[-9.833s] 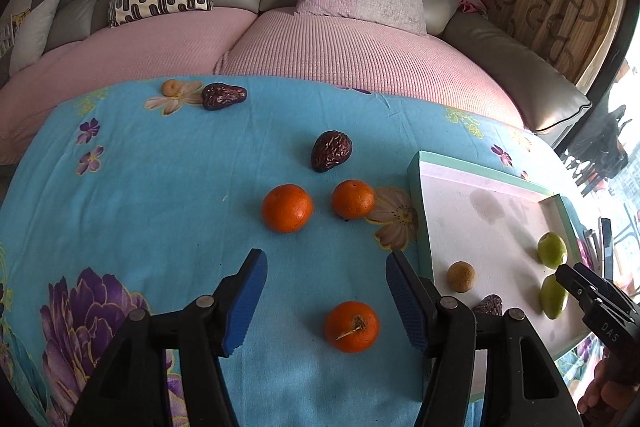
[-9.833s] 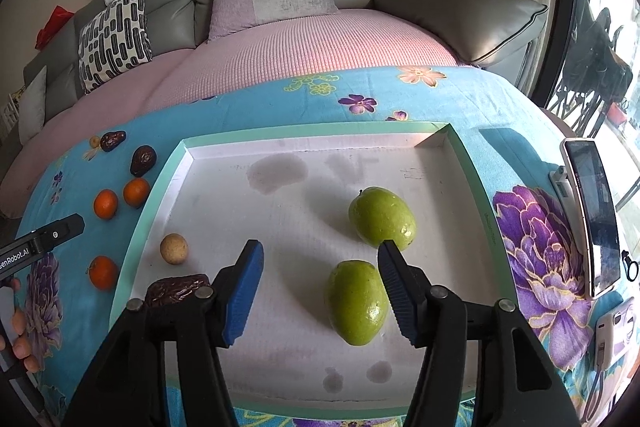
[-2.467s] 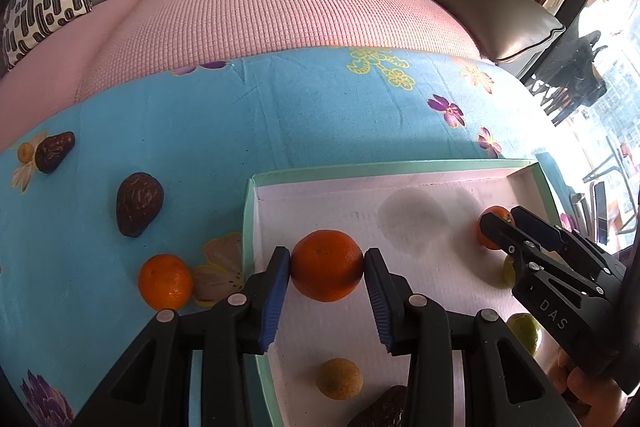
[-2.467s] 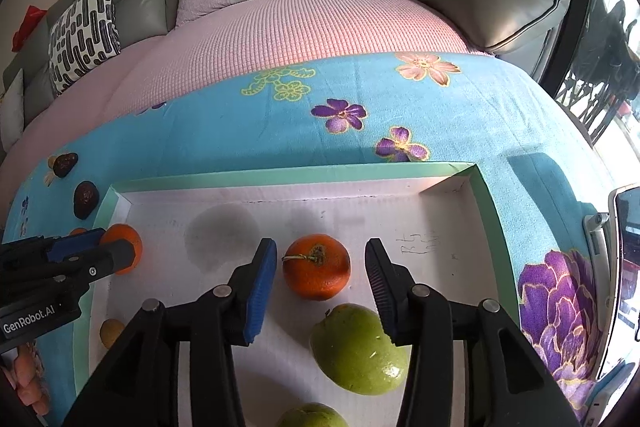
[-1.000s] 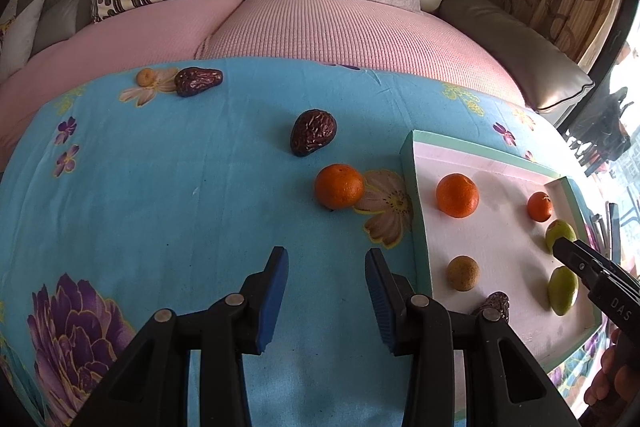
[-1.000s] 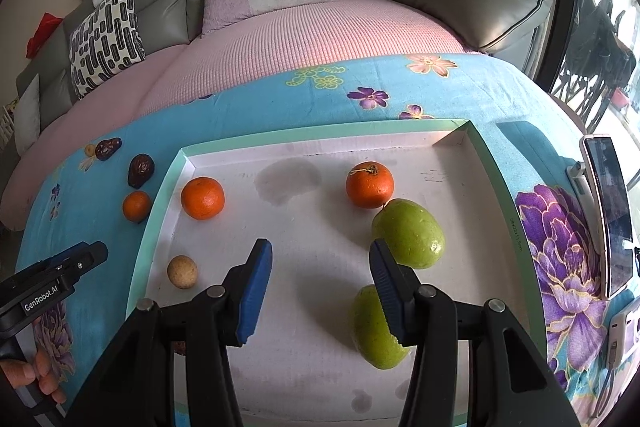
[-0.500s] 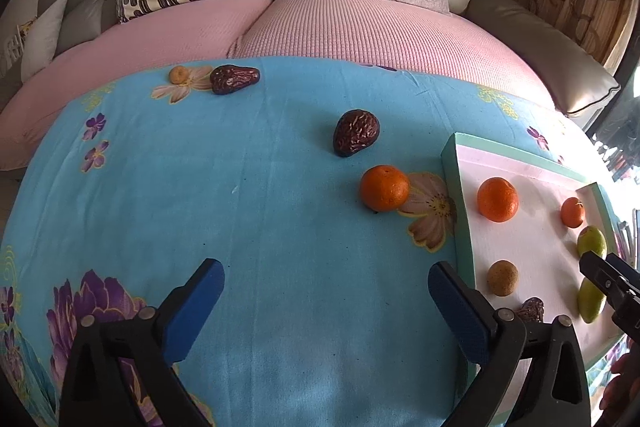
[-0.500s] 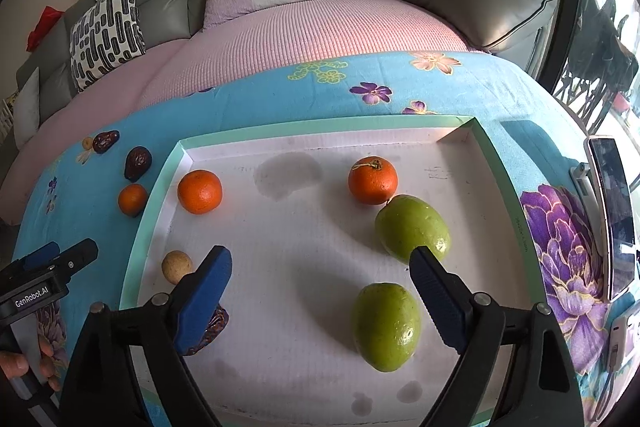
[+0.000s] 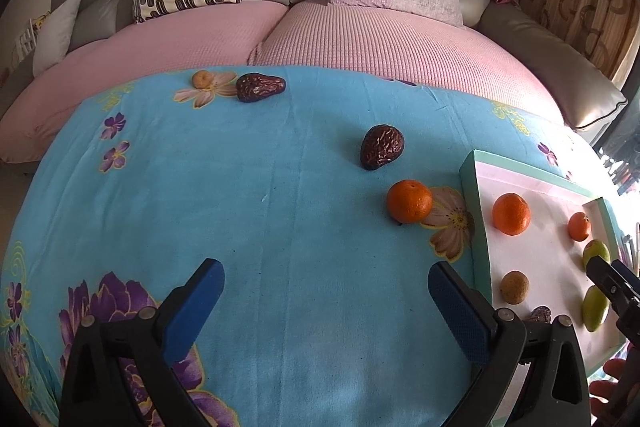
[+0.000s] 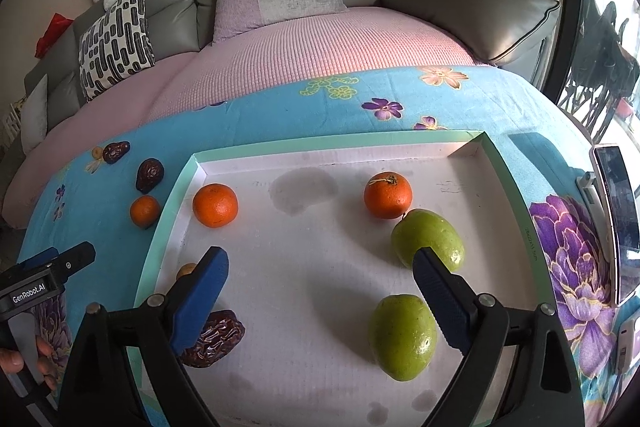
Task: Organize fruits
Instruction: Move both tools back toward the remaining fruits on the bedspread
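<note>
The green-rimmed white tray (image 10: pixel 504 171) holds two oranges (image 10: pixel 215 205) (image 10: pixel 387 195), two green fruits (image 10: pixel 427 243) (image 10: pixel 402 335), a brown date (image 10: pixel 212 339) and a small tan fruit (image 10: pixel 185 270). My right gripper (image 10: pixel 320 267) hovers open over the tray, holding nothing. My left gripper (image 9: pixel 326 283) is wide open above the blue flowered cloth, left of the tray (image 9: pixel 468 167). One orange (image 9: pixel 409 201), two dark dates (image 9: pixel 381 146) (image 9: pixel 259 87) and a small tan fruit (image 9: pixel 201 79) lie on the cloth.
A pink-covered sofa (image 9: pixel 360 39) with cushions borders the table's far edge. A phone (image 10: pixel 614 211) and a white device (image 10: pixel 628 343) lie on the cloth right of the tray. A person's fingers (image 10: pixel 40 367) grip the left gripper's handle.
Over the last second both grippers have opened wide. The left view shifted slightly, the loose orange and dates now further right. Earlier, each gripper put an orange into the tray.
</note>
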`<state>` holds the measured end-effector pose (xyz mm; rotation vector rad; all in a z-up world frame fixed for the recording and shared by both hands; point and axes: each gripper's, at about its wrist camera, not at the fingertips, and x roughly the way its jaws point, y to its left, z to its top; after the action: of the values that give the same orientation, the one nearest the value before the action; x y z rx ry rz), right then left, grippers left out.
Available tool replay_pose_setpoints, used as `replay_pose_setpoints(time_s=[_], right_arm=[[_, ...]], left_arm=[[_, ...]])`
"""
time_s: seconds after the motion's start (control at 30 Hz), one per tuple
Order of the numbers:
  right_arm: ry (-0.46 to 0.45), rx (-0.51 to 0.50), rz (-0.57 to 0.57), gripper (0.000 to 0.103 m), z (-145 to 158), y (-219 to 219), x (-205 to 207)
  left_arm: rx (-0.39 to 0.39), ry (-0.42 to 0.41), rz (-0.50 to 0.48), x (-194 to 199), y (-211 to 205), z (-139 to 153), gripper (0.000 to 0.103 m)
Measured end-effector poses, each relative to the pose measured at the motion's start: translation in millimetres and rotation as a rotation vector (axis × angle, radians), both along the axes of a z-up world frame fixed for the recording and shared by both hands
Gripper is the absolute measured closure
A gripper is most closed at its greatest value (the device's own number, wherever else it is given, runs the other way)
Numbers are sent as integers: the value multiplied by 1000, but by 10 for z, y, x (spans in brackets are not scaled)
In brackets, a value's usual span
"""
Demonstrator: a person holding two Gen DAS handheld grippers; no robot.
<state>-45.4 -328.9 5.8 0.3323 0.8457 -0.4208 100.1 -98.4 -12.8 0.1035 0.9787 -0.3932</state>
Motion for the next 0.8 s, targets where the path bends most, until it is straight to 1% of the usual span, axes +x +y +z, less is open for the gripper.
replay_pose_setpoints(time_s=[0.13,0.23,0.57,0.8], right_arm=[[3,-1,26,9,-5,39,30],[12,-25,55,9,-5,105,67],[-11,-54,157,9,19,361,186],[-19,-53,184,9,36,479,283]], left_arm=[[-2,7,-7,0,23,5,0],[-5,8,-8,8,58,18,0],[-32,20,40,125,302,35,0],[-52,-4,33,253,521,106,0]])
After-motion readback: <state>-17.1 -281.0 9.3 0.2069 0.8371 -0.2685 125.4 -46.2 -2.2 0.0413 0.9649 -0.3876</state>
